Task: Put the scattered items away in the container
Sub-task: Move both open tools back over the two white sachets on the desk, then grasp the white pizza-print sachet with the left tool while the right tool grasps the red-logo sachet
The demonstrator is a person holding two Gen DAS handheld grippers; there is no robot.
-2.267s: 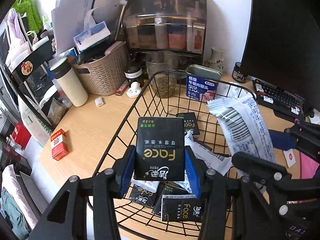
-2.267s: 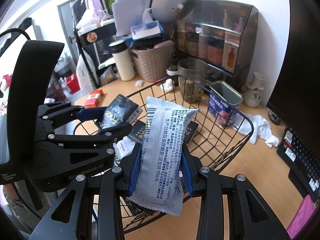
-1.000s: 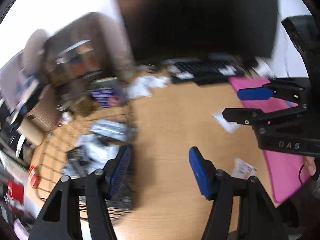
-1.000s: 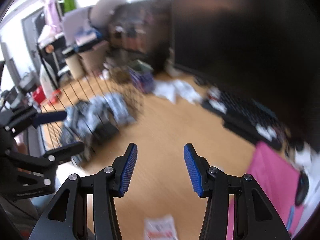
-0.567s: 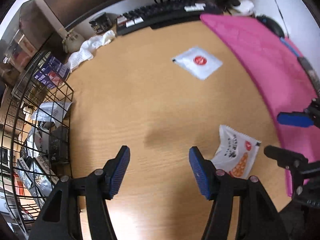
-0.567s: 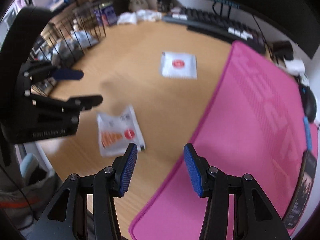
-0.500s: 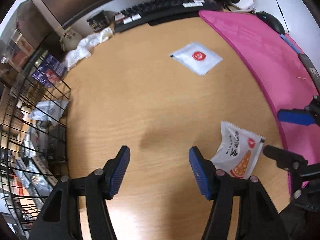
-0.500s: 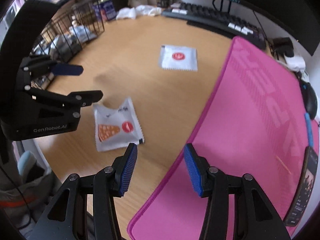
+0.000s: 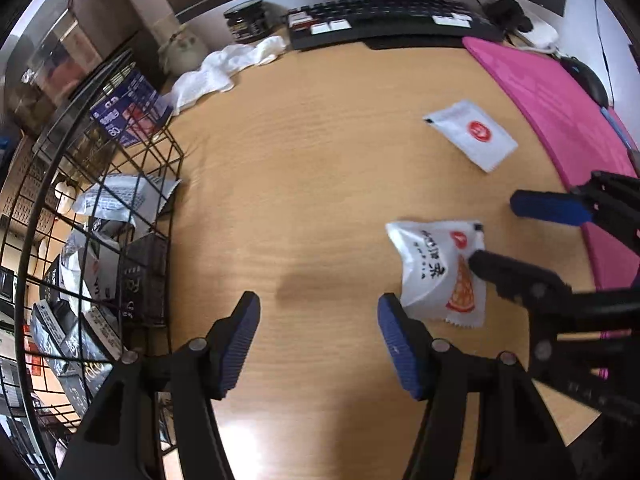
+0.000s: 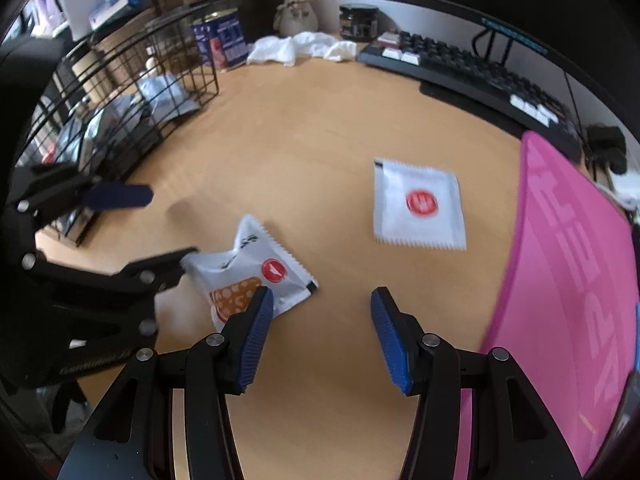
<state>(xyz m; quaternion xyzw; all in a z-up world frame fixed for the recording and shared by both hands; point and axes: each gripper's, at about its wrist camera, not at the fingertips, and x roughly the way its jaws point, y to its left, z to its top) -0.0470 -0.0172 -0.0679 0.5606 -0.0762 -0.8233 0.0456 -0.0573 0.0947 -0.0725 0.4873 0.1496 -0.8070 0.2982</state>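
Lying just beside right gripper [image 10: 322, 330]: snack packet [image 10: 256, 276]

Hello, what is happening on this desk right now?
A person is tidying loose packets into the wire basket, which already holds several packs. Both tongs are open and empty. The left tongs hang over bare desk beside the pizza snack packet; the right tongs are next to it too. A flat white sachet with a red logo lies further off, near the pink mat.
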